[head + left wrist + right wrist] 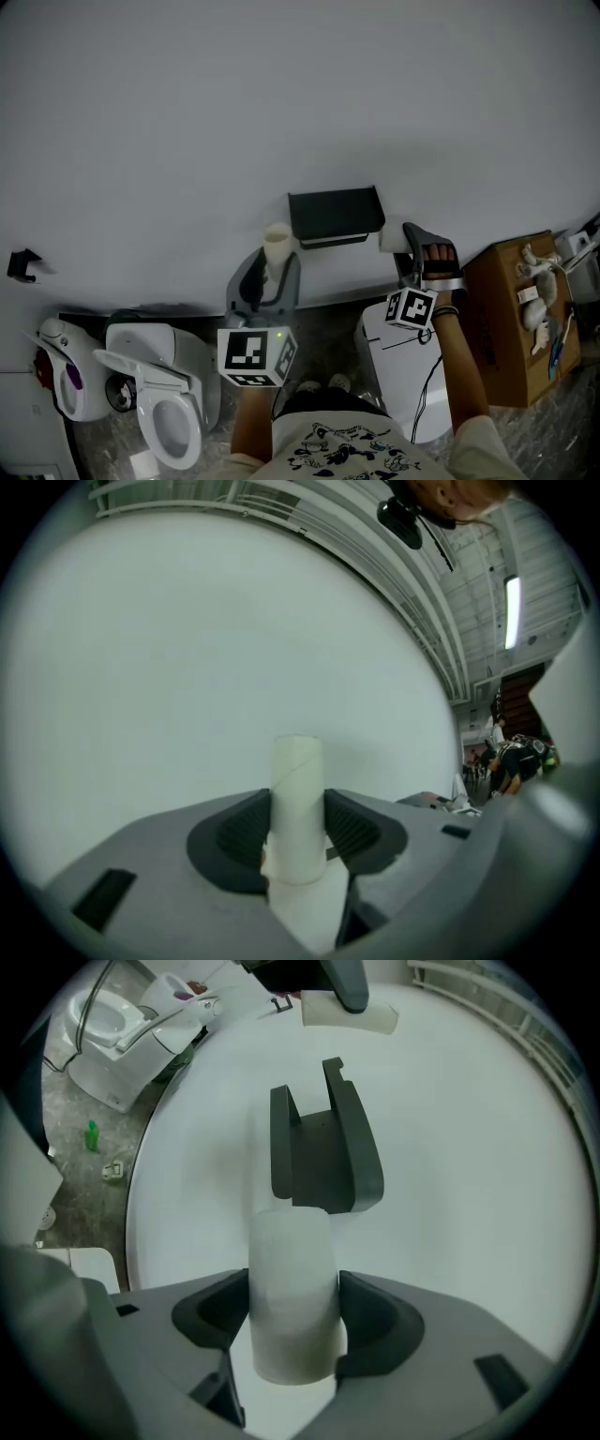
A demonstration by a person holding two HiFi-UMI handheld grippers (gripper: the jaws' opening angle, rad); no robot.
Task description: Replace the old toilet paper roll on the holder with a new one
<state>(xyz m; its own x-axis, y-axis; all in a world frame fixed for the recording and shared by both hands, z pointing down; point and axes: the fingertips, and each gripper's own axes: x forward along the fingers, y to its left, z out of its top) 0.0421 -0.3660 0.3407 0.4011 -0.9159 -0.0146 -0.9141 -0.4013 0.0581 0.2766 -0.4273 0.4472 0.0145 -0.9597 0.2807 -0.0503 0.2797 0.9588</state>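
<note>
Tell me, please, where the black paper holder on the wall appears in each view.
Head view: black holder at centre, on the wall.
Left gripper view: not in it.
Right gripper view: centre, above the white roll.
Shared landmark: the cardboard tube, in all three views.

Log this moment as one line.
left hand-held gripper: shut on cardboard tube | right hand-held gripper: shut on white cylinder | wall holder: no roll
</note>
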